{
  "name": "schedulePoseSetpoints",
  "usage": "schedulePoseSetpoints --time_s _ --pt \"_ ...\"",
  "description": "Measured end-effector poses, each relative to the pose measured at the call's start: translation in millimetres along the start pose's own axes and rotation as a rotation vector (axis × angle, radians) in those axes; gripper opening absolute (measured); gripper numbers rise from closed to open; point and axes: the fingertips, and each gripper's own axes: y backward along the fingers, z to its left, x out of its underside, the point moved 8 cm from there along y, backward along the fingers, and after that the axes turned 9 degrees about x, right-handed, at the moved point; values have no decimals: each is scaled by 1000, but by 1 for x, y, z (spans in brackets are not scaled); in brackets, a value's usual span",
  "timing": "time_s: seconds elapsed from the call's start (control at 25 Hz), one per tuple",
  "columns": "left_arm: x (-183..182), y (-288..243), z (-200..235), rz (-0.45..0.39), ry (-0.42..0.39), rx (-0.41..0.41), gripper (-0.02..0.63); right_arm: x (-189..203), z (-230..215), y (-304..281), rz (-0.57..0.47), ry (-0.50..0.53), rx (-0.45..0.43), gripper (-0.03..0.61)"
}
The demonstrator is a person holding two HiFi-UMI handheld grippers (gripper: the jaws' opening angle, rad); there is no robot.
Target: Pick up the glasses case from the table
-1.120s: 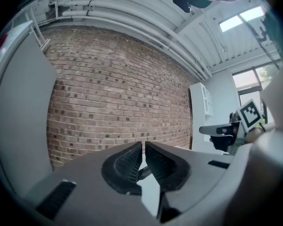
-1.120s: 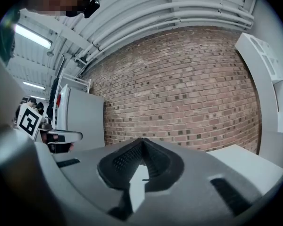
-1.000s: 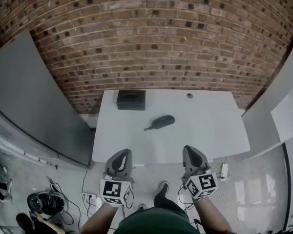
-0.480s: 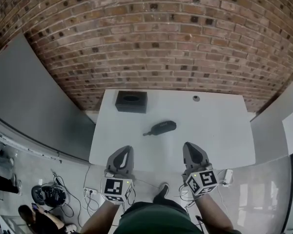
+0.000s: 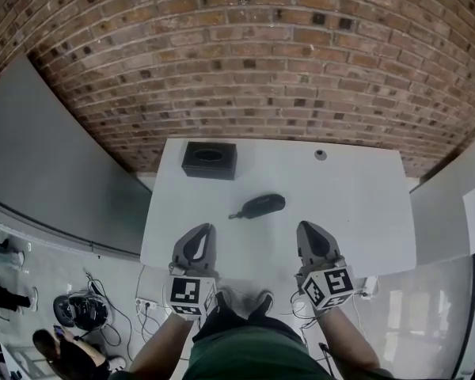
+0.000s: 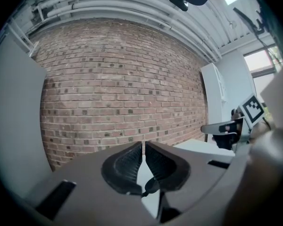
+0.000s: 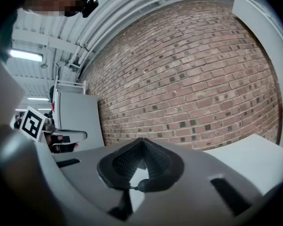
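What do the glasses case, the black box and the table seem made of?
The glasses case: dark, matte, likely fabric or soft shell; no glare, short strap at one end.
The box: black, matte, plastic or card, unclear.
The table: white, smooth, probably laminate; flat even surface.

The person holds both arms forward, side by side, with a clear gap between them. The left forearm (image 5: pixel 160 345) and the right forearm (image 5: pixel 350 345) are bare. The left gripper (image 5: pixel 199 236) points forward and nearly level; its jaws are closed together with nothing between them. The right gripper (image 5: pixel 309 234) points the same way, and its jaws also meet at the tips, empty. Each gripper carries its marker cube (image 5: pixel 188 296) toward the person.
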Motion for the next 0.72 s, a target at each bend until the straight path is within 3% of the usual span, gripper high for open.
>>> schedulePoseSetpoints --time_s 0.24,0.4,0.72 --pt "24 -44 17 89 -28 79 18 5 -9 -13 3 -16 71 2" --pt "35 -73 25 116 -96 187 15 7 -12 -17 16 -22 137 2" --pt "79 -135 24 265 -227 371 12 14 -18 -9 42 -38 265 2"
